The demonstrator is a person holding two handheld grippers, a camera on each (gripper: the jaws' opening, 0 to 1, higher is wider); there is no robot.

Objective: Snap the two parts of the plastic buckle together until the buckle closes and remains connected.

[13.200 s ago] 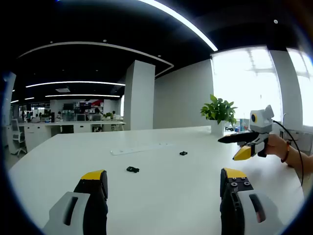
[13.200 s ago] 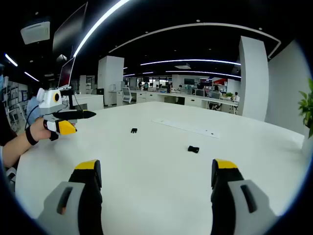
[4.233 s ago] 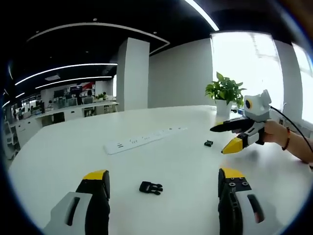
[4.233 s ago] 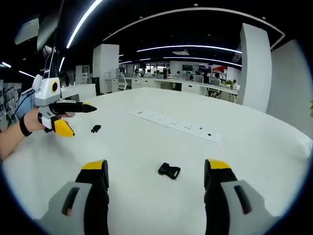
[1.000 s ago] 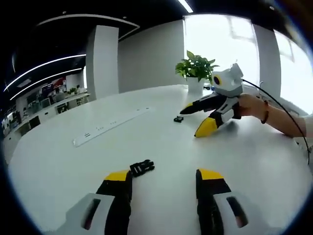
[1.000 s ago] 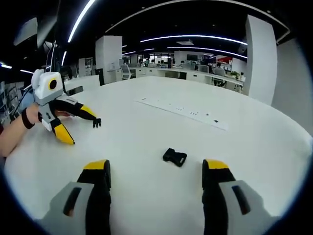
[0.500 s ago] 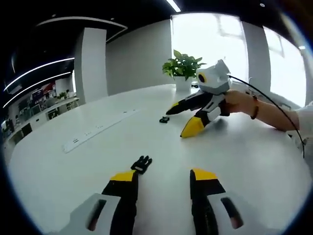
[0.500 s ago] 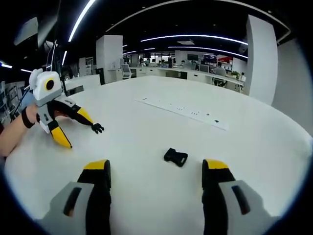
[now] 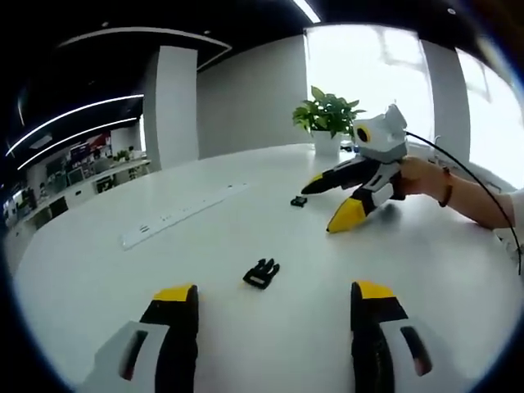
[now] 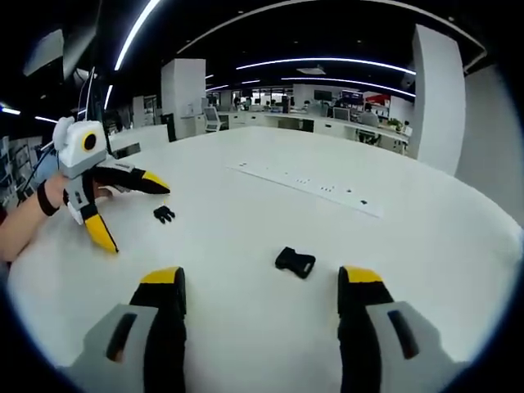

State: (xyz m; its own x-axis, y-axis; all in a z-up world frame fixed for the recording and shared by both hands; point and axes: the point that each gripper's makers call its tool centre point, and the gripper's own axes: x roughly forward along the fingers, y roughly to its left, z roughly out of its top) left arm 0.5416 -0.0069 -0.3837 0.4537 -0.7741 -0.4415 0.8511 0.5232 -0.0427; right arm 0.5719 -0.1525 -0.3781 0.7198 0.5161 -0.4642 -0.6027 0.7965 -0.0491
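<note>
Nearest us in the left gripper view, our left tongs (image 9: 268, 304) now stand wide apart and empty; a moment ago they had narrowed toward the pronged buckle half (image 9: 261, 273), which lies free on the white tabletop (image 9: 123, 278) just ahead. Our right tongs (image 10: 258, 286) are apart too, the socket buckle half (image 10: 295, 262) resting just beyond them. Farther off lie the power strip (image 10: 304, 187) and plant (image 9: 329, 115). We judge that grasp missed; neither half is held yet.
</note>
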